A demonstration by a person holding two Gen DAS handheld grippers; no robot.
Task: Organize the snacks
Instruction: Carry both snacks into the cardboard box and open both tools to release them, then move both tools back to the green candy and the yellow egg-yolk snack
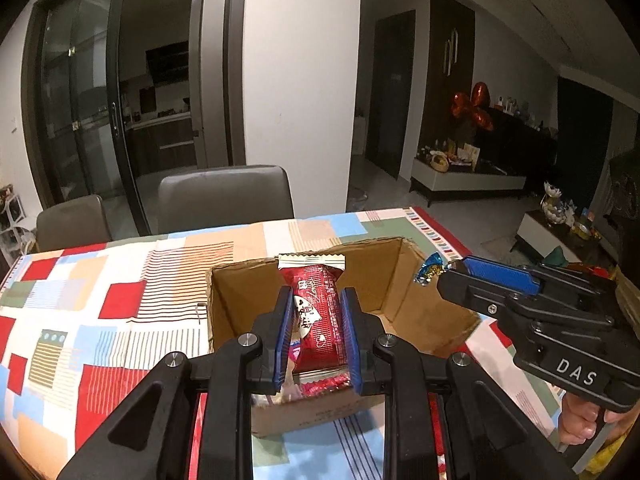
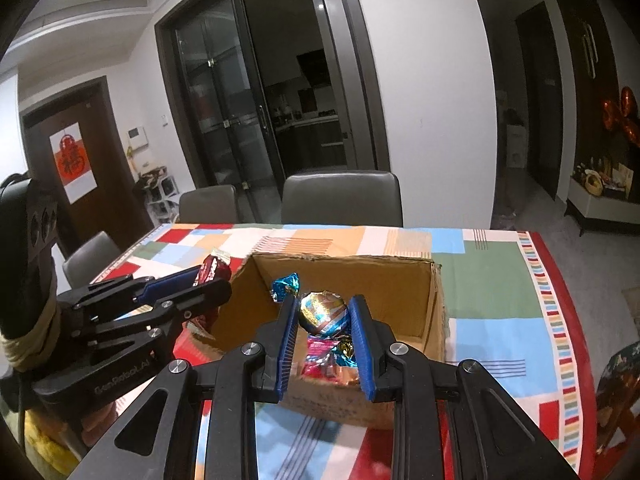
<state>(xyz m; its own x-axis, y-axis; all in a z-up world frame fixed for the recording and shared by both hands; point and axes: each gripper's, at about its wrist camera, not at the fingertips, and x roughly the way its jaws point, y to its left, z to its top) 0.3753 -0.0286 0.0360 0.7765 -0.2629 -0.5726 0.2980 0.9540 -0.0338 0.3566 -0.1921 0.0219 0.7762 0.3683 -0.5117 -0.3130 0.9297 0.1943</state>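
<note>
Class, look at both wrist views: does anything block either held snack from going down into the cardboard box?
Nothing visible does. The red snack bar and the foil-wrapped candy are each held over the open cardboard box.

glossy red plastic wrapper (image 1: pixel 318 320); shiny foil candy (image 2: pixel 323 312); matt rough cardboard box (image 2: pixel 352 276); patterned cloth tablecloth (image 1: pixel 120 300).
</note>
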